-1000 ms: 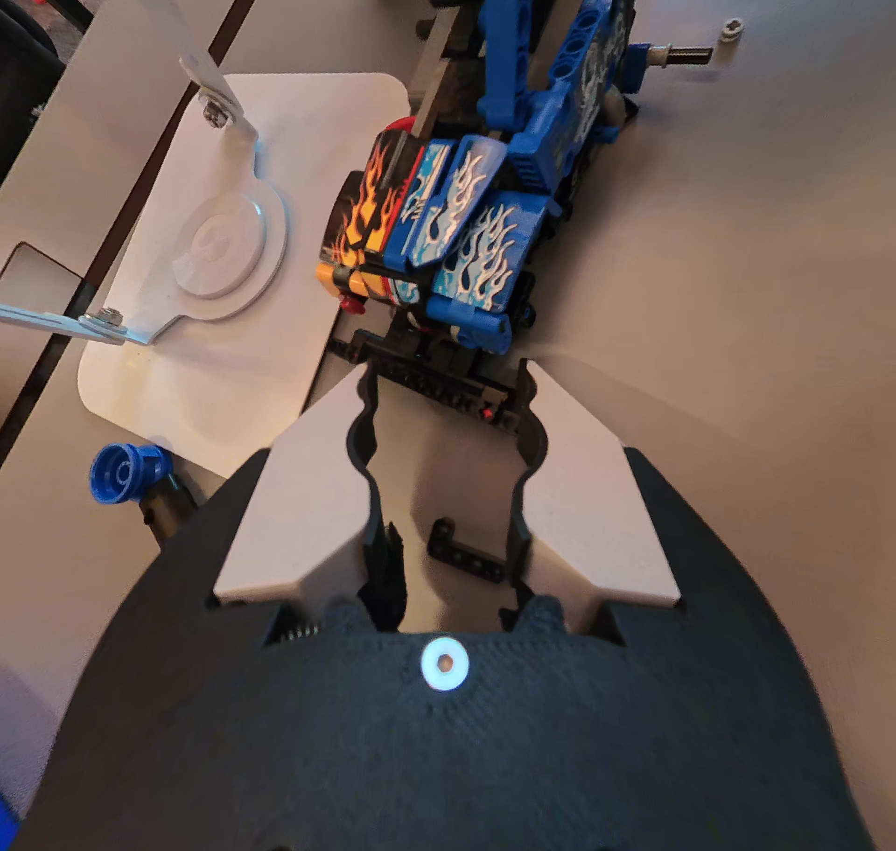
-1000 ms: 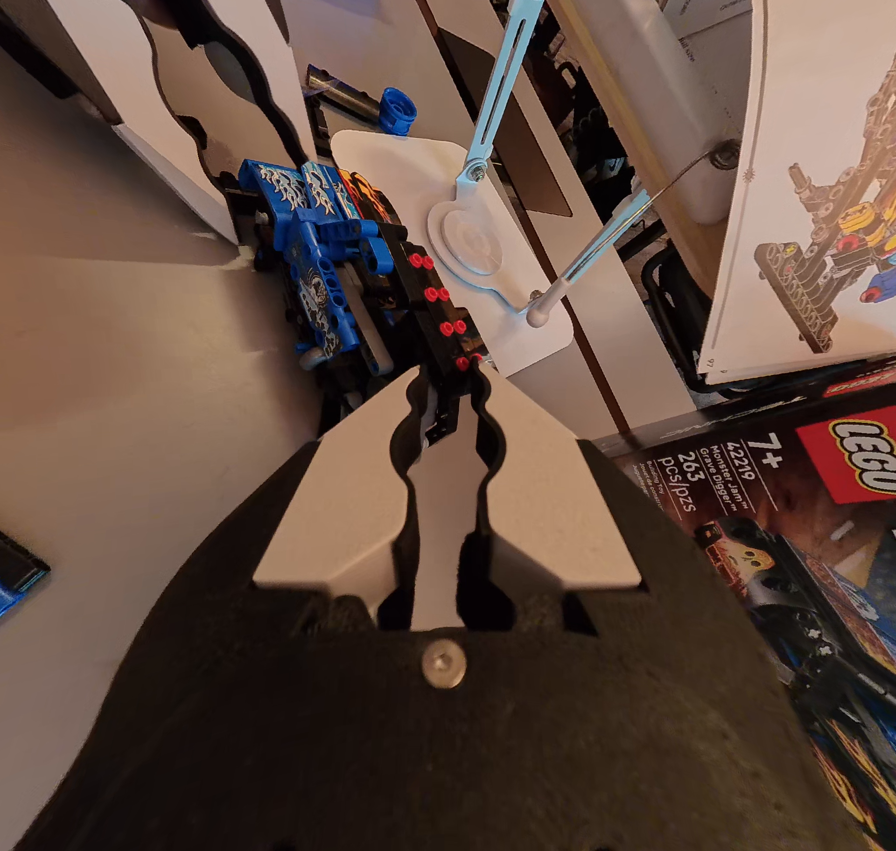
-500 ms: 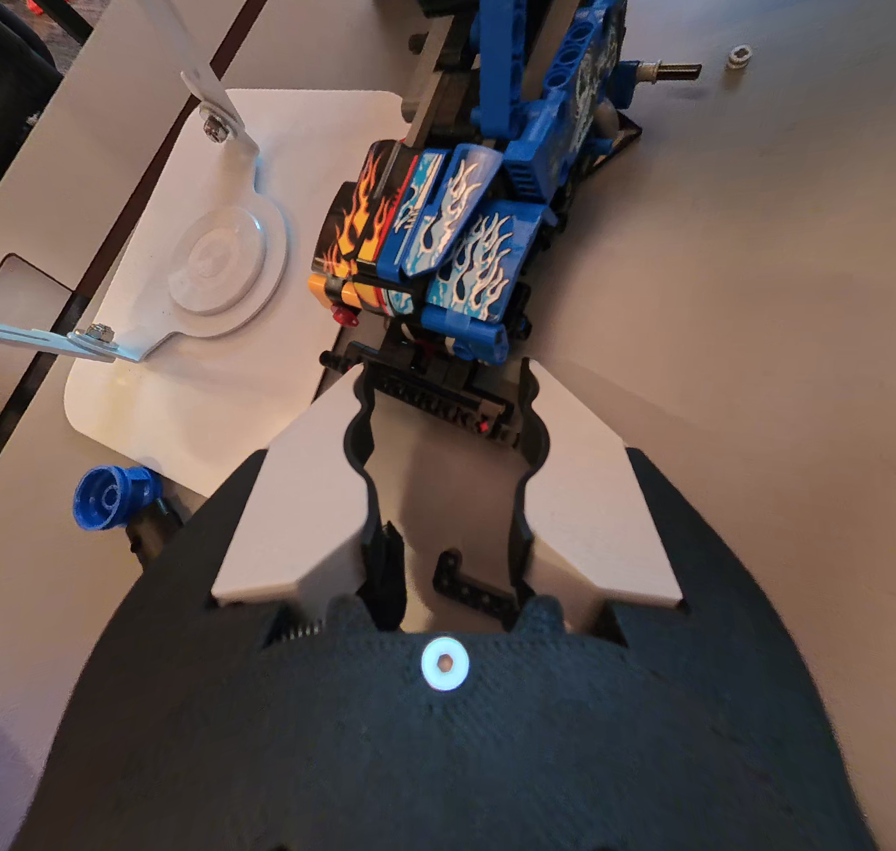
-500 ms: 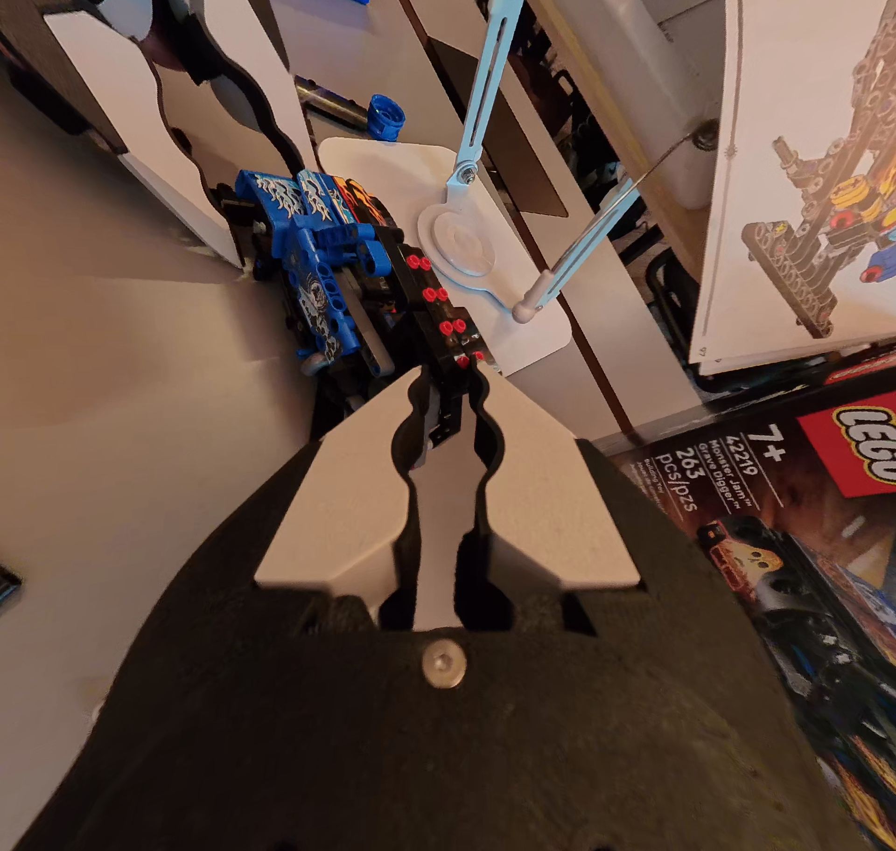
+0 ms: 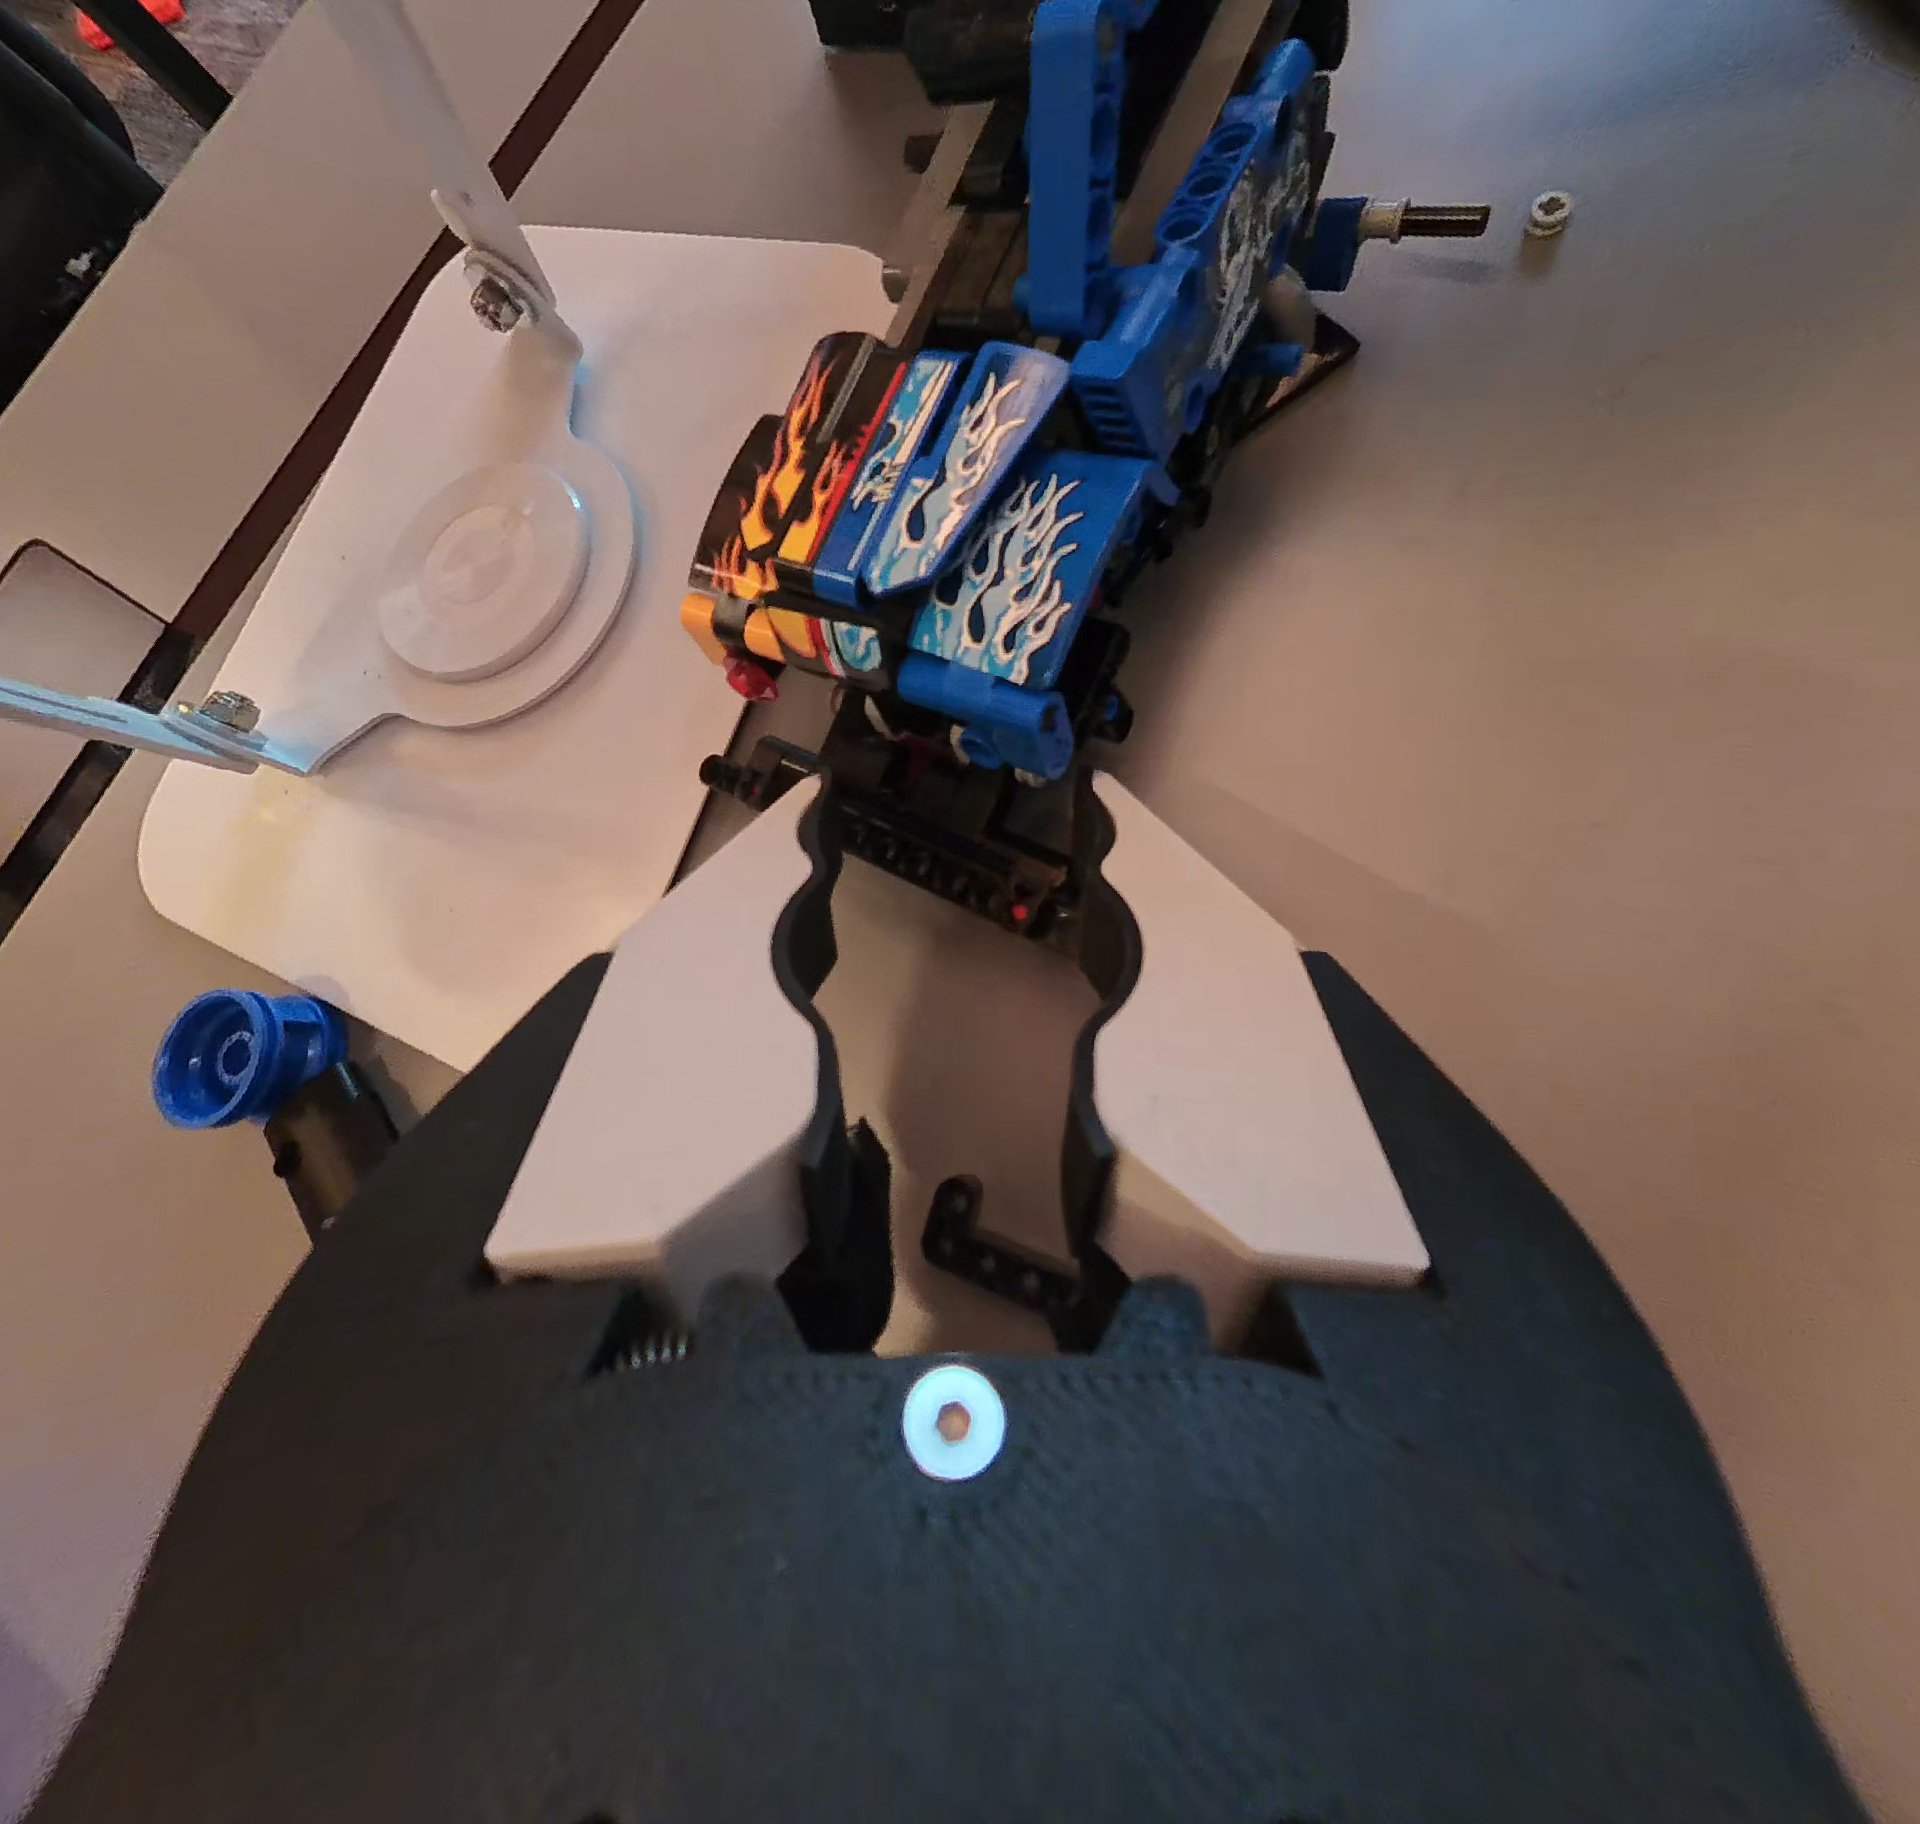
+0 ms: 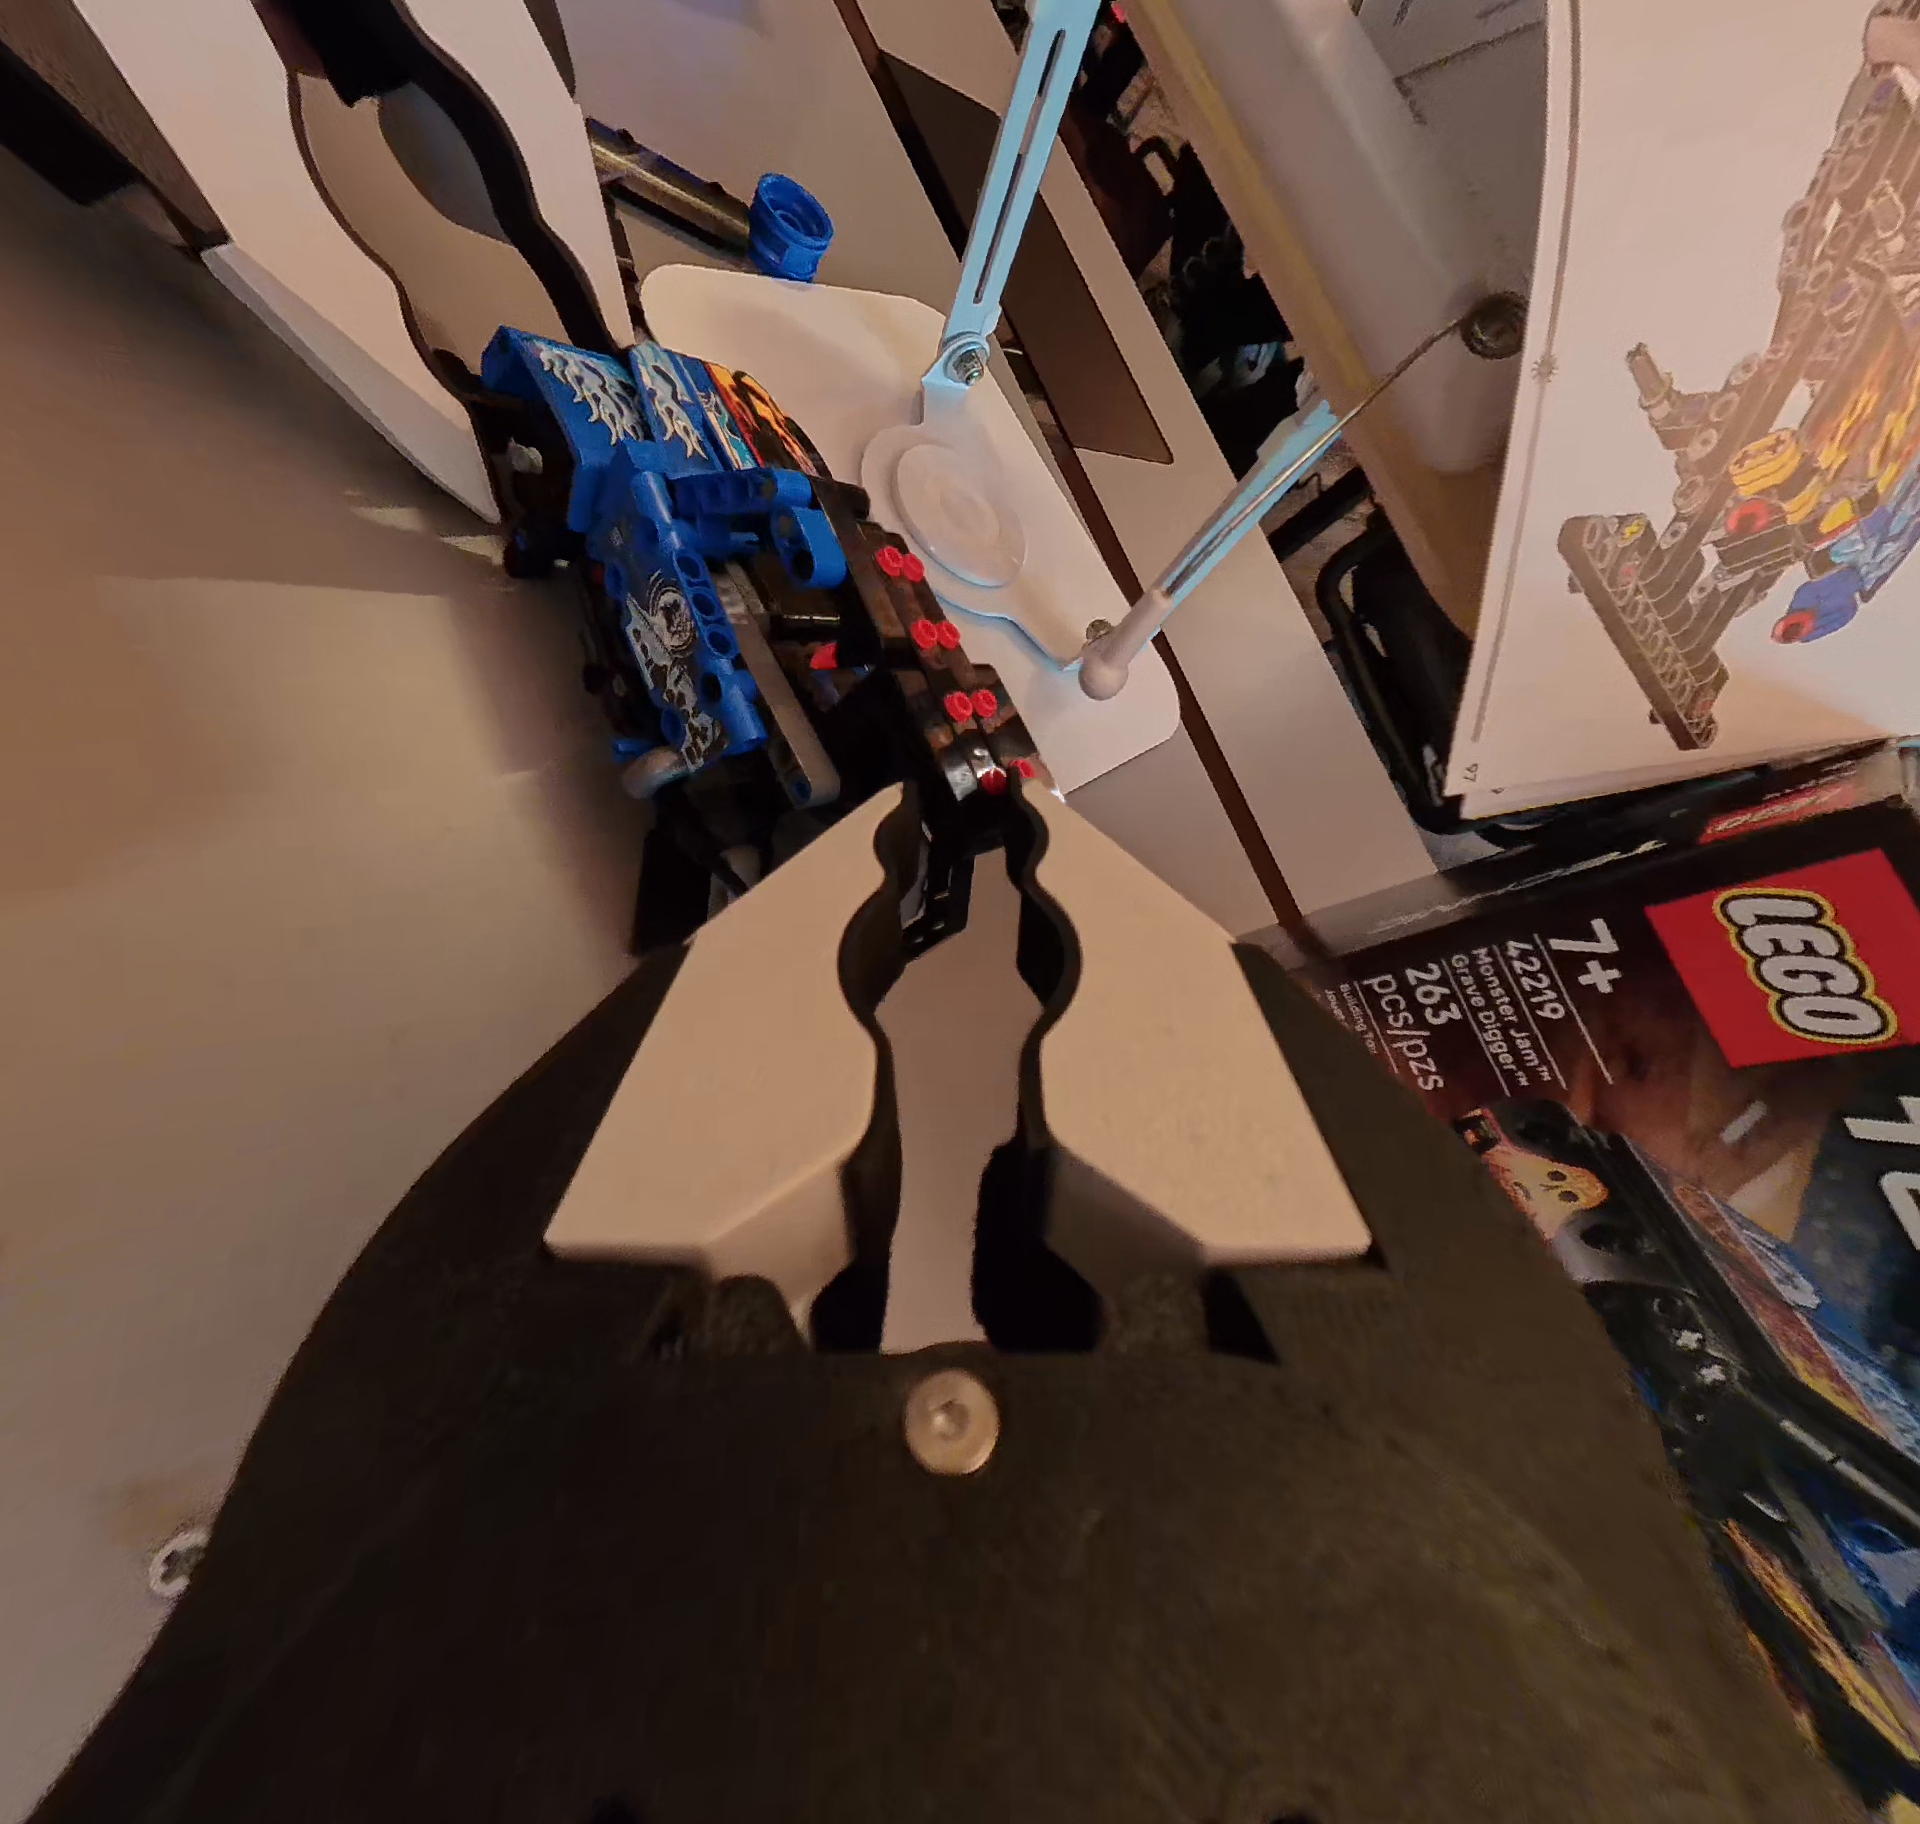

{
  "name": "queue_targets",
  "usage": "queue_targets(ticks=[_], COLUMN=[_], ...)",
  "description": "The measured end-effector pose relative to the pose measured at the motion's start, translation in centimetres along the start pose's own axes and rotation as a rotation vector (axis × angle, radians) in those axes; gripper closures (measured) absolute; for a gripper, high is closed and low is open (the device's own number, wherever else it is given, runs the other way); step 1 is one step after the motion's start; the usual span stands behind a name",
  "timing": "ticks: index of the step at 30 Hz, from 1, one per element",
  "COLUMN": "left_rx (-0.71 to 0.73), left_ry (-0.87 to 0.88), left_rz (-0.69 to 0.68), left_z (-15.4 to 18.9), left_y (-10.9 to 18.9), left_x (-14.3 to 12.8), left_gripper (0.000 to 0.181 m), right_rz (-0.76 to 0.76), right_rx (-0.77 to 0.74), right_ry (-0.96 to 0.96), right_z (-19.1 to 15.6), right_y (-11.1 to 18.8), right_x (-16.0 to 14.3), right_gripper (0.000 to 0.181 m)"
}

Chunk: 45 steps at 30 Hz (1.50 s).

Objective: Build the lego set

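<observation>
The part-built Lego truck (image 5: 966,548), blue with flame stickers, lies on the table between both grippers. My left gripper (image 5: 956,808) has its fingers on either side of the truck's black front beam (image 5: 935,865) and grips it. My right gripper (image 6: 961,813) is shut on the black rear frame with red pins (image 6: 951,704). The left gripper also shows in the right wrist view (image 6: 540,392), at the truck's (image 6: 675,548) front. A dark axle (image 5: 1429,216) sticks out of the truck's side.
A white stand base (image 5: 416,808) with thin arms lies left of the truck. A blue wheel hub (image 5: 234,1057), a small black L-beam (image 5: 987,1255) and a grey bush (image 5: 1548,213) lie loose. The instruction booklet (image 6: 1714,320) and Lego box (image 6: 1662,1151) are on the right. The grey bush (image 5: 1548,213) sits 10 cm or so from the ends of my right fingers.
Both grippers keep their hold on the truck. The table has slid down in the left wrist view, so more of the truck's far end with red pins shows.
</observation>
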<state>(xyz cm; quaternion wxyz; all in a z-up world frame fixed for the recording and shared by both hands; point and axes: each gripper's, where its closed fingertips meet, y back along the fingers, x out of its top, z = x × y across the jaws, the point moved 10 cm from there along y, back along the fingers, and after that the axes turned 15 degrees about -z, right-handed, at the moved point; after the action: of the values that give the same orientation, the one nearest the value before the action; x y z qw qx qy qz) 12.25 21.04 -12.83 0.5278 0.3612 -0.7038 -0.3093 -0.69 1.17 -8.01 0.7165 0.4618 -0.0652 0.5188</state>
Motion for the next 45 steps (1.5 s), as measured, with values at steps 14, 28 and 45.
queue_targets(ticks=[14, 28, 45], left_rx=[-0.027, -0.132, -0.251], left_ry=[0.015, -0.054, 0.012], left_rz=[-0.015, -0.024, 0.041], left_z=[0.2, 2.5, 2.1], left_y=[0.6, 2.2, 2.2], left_x=[-0.7, -0.7, -0.8], left_gripper=[0.144, 0.147, 0.149], right_rz=[-0.041, -0.071, -0.044], right_rx=[-0.06, 0.063, 0.146], right_ry=[0.083, 0.1, -0.022], right_z=[-1.2, -1.2, -0.1], right_y=[0.2, 1.5, 1.0], right_x=[0.8, 1.1, 0.7], right_gripper=[0.167, 0.167, 0.167])
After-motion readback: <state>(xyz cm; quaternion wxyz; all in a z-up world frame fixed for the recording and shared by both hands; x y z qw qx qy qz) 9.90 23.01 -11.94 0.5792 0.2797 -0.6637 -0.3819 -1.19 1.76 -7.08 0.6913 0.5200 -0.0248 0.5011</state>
